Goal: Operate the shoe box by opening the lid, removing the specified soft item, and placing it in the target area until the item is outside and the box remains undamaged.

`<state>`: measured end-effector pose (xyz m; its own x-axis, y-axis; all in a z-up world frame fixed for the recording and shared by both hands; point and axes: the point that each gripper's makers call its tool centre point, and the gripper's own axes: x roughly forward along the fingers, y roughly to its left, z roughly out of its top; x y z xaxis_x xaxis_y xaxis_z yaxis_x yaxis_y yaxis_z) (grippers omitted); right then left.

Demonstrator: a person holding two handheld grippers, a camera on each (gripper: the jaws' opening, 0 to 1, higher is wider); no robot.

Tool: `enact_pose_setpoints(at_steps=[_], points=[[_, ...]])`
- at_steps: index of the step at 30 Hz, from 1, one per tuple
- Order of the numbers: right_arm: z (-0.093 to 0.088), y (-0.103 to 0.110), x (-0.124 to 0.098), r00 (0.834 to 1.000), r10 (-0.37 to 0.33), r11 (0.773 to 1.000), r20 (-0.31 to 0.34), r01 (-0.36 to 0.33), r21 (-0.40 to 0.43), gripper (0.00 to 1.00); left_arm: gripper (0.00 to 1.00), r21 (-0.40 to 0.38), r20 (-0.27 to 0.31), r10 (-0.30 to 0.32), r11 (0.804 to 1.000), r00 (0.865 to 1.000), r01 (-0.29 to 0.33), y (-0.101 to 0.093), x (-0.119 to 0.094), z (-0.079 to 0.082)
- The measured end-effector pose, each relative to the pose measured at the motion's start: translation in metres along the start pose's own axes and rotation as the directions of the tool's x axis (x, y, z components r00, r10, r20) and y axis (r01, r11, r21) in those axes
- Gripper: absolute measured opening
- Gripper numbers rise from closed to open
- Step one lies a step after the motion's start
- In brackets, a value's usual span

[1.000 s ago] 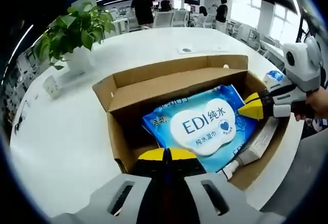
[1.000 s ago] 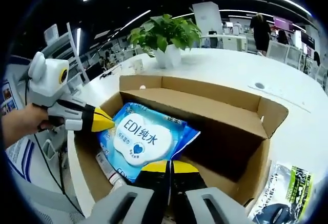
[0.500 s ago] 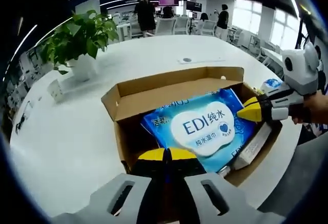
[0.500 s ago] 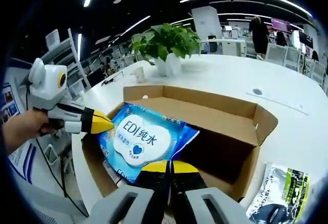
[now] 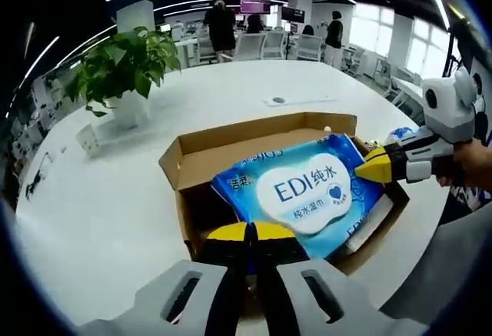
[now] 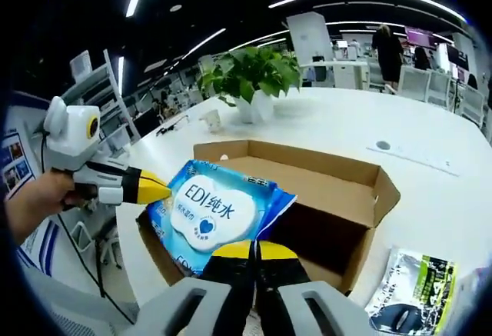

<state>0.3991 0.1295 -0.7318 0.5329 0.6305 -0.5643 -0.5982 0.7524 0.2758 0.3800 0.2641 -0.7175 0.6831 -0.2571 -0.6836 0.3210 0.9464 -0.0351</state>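
A blue pack of wet wipes [image 5: 304,186] with a white "EDI" label hangs above the open cardboard shoe box [image 5: 231,140]. My left gripper [image 5: 250,232] is shut on the pack's near edge. My right gripper [image 5: 369,168], held by a hand, comes in from the right and is shut on the pack's far corner. In the right gripper view, the same pack [image 6: 219,209] sits over the box [image 6: 323,190]. There my right gripper [image 6: 254,247] pinches its lower edge and the left gripper [image 6: 154,186] pinches its left corner.
The box stands near the edge of a white table [image 5: 100,197]. A potted plant [image 5: 123,59] stands at the back. A dark packet [image 6: 411,294] lies on the table beside the box. A white carton [image 5: 373,224] remains inside the box. People and chairs are far behind.
Both grippers have risen with the wipes pack between them. The box looks smaller and lower under the pack, and more of the table shows around it.
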Motion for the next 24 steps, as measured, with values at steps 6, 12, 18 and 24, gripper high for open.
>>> enact_pose_setpoints(at_steps=[6, 12, 18, 24], points=[[0.007, -0.001, -0.015, 1.000, 0.003, 1.000, 0.015, -0.003, 0.007, 0.00, 0.00, 0.004, 0.006, -0.011, 1.000, 1.000, 0.011, -0.009, -0.007, 0.006], [0.009, -0.006, -0.030, 1.000, -0.012, 1.000, 0.028, 0.012, 0.000, 0.00, 0.00, 0.000, 0.020, -0.028, 1.000, 0.999, 0.028, -0.021, -0.011, 0.013], [0.011, -0.013, -0.047, 0.999, -0.022, 0.999, 0.039, 0.020, 0.028, 0.00, 0.00, -0.003, 0.018, -0.049, 0.999, 0.999, 0.049, -0.037, -0.013, 0.017], [0.008, -0.022, -0.061, 0.999, -0.037, 0.999, 0.035, 0.036, 0.040, 0.00, 0.00, 0.004, 0.019, -0.070, 0.998, 0.997, 0.070, -0.052, -0.012, 0.020]])
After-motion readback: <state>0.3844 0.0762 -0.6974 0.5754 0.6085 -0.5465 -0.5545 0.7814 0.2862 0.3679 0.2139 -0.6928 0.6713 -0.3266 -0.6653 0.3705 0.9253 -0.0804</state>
